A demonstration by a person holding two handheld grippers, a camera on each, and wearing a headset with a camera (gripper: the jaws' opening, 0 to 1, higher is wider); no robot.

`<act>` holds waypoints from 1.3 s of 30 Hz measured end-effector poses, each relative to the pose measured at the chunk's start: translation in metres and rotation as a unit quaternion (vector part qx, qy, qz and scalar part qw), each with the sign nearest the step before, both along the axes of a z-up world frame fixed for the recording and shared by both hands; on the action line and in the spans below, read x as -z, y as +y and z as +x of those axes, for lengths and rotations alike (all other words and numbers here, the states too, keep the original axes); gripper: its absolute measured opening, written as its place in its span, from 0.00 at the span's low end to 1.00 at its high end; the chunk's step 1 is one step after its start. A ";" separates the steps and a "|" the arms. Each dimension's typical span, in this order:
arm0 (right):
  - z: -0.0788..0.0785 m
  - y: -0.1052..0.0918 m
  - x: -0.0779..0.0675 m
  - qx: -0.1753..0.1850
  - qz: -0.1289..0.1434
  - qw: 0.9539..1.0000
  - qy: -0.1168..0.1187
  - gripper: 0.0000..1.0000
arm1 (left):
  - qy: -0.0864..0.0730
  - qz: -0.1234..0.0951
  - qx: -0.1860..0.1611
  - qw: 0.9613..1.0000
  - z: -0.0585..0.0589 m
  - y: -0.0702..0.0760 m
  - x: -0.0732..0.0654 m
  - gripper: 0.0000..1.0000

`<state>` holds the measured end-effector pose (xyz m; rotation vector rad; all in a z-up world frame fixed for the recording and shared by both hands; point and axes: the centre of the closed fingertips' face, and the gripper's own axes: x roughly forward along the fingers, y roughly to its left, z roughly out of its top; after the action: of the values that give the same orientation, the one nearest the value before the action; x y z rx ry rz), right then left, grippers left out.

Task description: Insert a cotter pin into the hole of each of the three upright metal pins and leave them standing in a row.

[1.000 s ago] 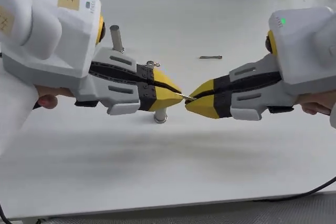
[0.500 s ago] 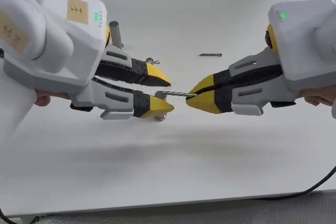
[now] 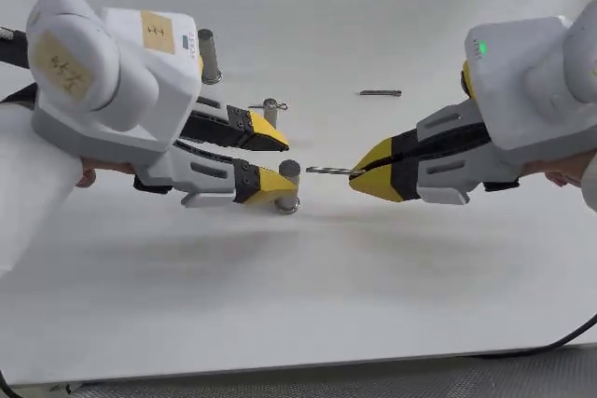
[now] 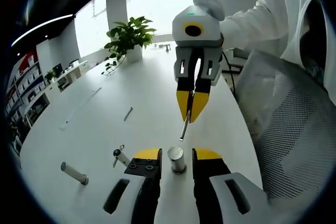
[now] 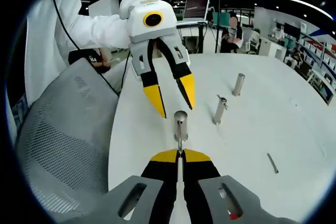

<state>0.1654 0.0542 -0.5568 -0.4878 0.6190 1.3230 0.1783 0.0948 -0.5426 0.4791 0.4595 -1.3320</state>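
Slim silver cotter pin (image 3: pixel 326 171) level; metal pin (image 3: pixel 290 172) upright

from the head view, the lower jaw of my left claw (image 3: pixel 286 171) hid the shaft of the nearest metal pin (image 3: pixel 290 171), and its upper jaw hid the foot of the middle pin (image 3: pixel 270 107). the rear of the cotter pin (image 3: pixel 326 171) was buried inside my right claw (image 3: pixel 357 177). the nearest pin's hole was too small to make out.

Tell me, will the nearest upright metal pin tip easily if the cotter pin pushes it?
Probably: the upright pin is tall on a narrow base, so a sideways push may topple it. The open left gripper flanks it without gripping, so offers little support.
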 end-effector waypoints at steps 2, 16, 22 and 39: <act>0.003 0.000 0.003 -0.001 -0.001 1.000 0.003 0.00 | 0.004 0.003 0.002 1.000 0.001 0.000 0.004 0.19; 0.006 0.004 0.009 0.008 0.000 1.000 0.010 0.00 | 0.025 0.013 0.003 1.000 -0.001 -0.001 0.012 0.11; 0.004 0.006 0.007 0.019 -0.006 1.000 0.001 0.00 | 0.057 0.006 -0.032 0.998 -0.001 -0.001 0.012 0.11; 0.004 0.031 0.013 0.005 -0.023 0.999 -0.029 0.00 | 0.067 0.009 -0.058 0.996 -0.004 -0.001 0.012 0.11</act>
<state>0.1691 0.0855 -0.5700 -0.5574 0.6046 1.2839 0.1744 0.0934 -0.5549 0.3741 0.6031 -1.2541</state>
